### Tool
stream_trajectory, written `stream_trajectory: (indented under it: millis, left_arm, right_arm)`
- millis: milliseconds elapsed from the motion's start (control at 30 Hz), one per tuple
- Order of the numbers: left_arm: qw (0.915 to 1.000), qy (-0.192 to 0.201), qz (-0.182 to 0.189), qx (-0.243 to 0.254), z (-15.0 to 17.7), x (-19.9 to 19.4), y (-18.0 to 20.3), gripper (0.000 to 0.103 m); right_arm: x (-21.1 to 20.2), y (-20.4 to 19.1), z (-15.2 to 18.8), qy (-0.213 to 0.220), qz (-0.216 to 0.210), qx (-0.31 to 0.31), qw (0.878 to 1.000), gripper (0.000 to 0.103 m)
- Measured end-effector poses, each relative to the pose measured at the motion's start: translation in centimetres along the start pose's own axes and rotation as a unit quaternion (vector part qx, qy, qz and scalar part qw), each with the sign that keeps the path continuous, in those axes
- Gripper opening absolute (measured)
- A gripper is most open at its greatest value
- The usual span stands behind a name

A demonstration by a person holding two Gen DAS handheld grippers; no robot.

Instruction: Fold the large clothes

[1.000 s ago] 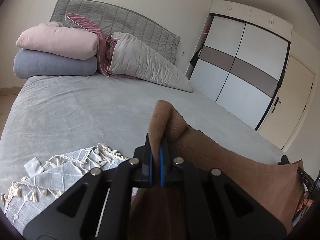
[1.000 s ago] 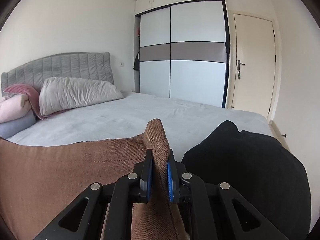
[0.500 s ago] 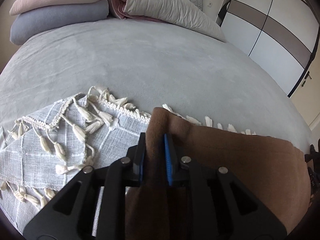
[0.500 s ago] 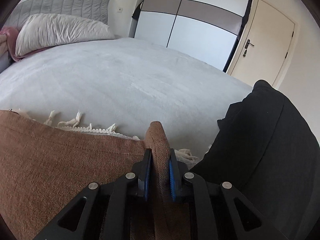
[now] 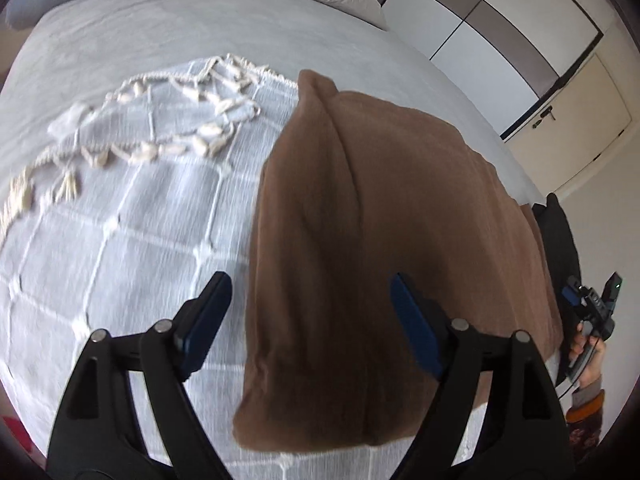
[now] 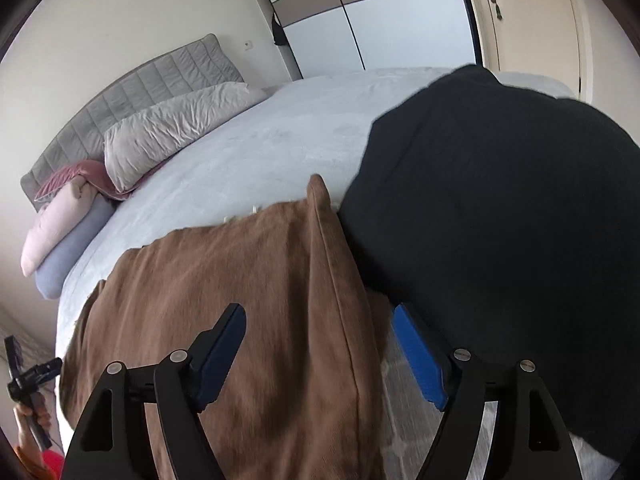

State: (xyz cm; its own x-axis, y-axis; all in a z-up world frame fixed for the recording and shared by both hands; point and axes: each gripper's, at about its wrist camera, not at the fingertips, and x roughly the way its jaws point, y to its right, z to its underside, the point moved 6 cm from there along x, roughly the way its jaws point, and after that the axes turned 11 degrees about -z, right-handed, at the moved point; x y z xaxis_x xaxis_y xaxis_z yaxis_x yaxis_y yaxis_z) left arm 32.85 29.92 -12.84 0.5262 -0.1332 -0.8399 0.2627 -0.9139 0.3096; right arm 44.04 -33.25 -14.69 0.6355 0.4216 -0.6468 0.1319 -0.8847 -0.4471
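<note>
A: Where is the folded brown woven garment (image 5: 372, 264)?

B: On the pale grey checked throw with cream tassels (image 5: 132, 200), at twelve o'clock from the left gripper (image 5: 310, 312), whose jaws are opening wide and clear of the cloth.

A: And the right gripper (image 6: 320, 344)?

B: Also opening, nothing pinched. The black knitted garment (image 6: 500, 216) lies at two o'clock, touching the brown one.

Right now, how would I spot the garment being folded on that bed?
Look at the big grey bed, near end. On the pale checked throw with tassels lies a brown garment. It is the only brown cloth, beside a black garment.
</note>
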Motion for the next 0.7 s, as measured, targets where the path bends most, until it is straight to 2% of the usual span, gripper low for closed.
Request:
stream_trajectory:
  millis: [100,167,300,367,467,500,533,567,600,633,700]
  left_arm:
    - [0.9979,-0.039,0.016,-0.049,2.7,1.0,-1.2,0.082]
    - [0.9954,-0.044,0.028,-0.080,3.7,1.6,-1.5,0.082]
    - [0.9969,-0.040,0.021,-0.065,3.5,2.0,-0.7,0.082]
    - [0.9962,-0.050,0.037,-0.061,3.6,2.4,0.1,0.082]
    - [0.9957,-0.054,0.046,-0.059,3.6,3.1,1.1,0.082]
    - [0.9953,-0.054,0.049,-0.064,3.5,3.2,1.3,0.075]
    - [0.9945,-0.056,0.050,-0.073,3.4,3.4,1.5,0.058]
    - [0.9925,-0.056,0.059,-0.092,3.1,3.6,1.6,0.048]
    - [0.9893,-0.056,0.074,-0.113,3.0,3.5,1.5,0.033]
    - [0.9875,-0.048,0.070,-0.133,3.0,3.0,1.5,0.027]
    - [0.9909,-0.015,0.049,-0.125,2.4,0.9,2.3,0.022]
  right_arm:
    - [-0.3,1.6,2.5,-0.028,-0.014,0.028,0.999,0.078]
    - [-0.2,2.4,4.6,-0.050,-0.019,0.047,0.997,0.078]
    - [1.0,3.4,6.9,-0.086,-0.033,0.085,0.992,0.078]
    - [2.1,3.6,7.7,-0.097,-0.060,0.114,0.987,0.078]
    - [3.9,3.2,7.8,-0.094,-0.085,0.136,0.983,0.079]
    - [4.5,2.6,7.6,-0.096,-0.083,0.128,0.984,0.075]
    - [4.9,2.0,7.4,-0.097,-0.072,0.120,0.985,0.069]
    - [5.1,1.6,7.3,-0.096,-0.060,0.114,0.987,0.048]
    - [5.0,1.1,7.1,-0.093,-0.063,0.116,0.987,0.031]
    - [4.5,0.4,6.6,-0.085,-0.062,0.116,0.988,0.028]
    - [2.8,-1.3,5.4,-0.063,-0.051,0.090,0.993,0.020]
